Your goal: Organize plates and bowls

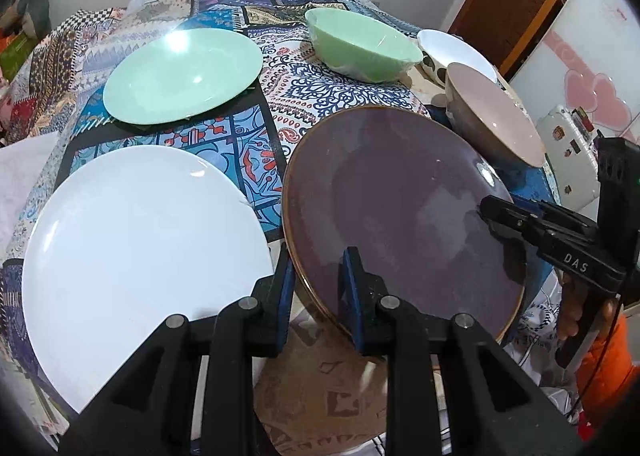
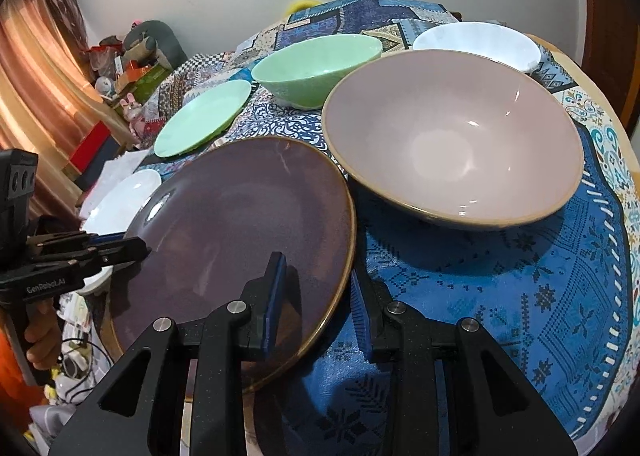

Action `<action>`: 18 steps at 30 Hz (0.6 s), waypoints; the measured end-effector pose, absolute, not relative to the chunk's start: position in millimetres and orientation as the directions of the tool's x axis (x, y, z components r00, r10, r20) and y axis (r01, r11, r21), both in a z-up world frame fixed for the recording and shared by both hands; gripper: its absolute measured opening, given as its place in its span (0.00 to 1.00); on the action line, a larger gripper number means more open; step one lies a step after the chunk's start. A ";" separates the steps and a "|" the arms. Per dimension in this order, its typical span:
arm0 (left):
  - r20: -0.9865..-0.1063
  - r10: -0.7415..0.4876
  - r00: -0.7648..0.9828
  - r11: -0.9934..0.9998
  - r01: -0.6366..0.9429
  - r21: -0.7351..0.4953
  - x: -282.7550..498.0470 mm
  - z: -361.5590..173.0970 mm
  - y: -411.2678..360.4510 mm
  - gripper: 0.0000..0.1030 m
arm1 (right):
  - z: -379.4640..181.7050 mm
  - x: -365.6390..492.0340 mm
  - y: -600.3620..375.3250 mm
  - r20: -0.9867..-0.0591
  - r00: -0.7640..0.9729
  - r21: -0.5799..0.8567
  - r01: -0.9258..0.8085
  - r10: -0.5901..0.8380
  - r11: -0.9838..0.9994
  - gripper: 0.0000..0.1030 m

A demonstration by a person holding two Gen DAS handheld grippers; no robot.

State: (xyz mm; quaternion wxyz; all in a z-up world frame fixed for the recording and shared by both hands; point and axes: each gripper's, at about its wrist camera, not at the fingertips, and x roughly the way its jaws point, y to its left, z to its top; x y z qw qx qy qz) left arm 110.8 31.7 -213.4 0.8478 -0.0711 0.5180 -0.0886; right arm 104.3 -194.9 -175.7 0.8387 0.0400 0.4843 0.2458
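Observation:
A dark purple plate point(image 1: 400, 195) point(image 2: 240, 215) with a brown rim lies at the table's near edge. My left gripper point(image 1: 318, 288) is shut on its left rim, and my right gripper point(image 2: 318, 304) is shut on its right rim. Each gripper shows in the other's view: the right gripper point(image 1: 486, 209) and the left gripper point(image 2: 142, 246). A white plate point(image 1: 132, 256) lies left of the purple one, and a green plate point(image 1: 180, 75) behind it. A pink bowl point(image 2: 452, 135), a green bowl point(image 2: 316, 67) and a white bowl point(image 2: 476, 41) stand to the right and behind.
A patterned patchwork cloth point(image 1: 248, 159) covers the round table. A white appliance point(image 1: 568, 159) stands beyond the table's right edge. A curtain point(image 2: 36, 67) and cluttered boxes point(image 2: 132, 67) are off to the left. A hand in an orange sleeve point(image 1: 600, 344) holds the right gripper.

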 end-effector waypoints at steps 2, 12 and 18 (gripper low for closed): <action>-0.866 -0.214 0.451 0.976 0.079 -0.201 109.4 -213.4 30.1 0.23 | -174.9 102.5 -192.1 -0.797 0.417 0.281 -0.383 0.436 0.880 0.29; -0.840 -0.162 0.518 0.987 0.078 -0.142 90.3 -193.7 30.0 0.27 | -158.7 93.7 -198.5 -0.795 0.448 0.253 -0.367 0.408 0.895 0.33; -0.797 -0.128 0.590 0.990 0.025 -0.141 71.2 -167.5 50.2 0.47 | -133.8 85.1 -194.7 -0.760 0.494 0.239 -0.392 0.423 0.888 0.47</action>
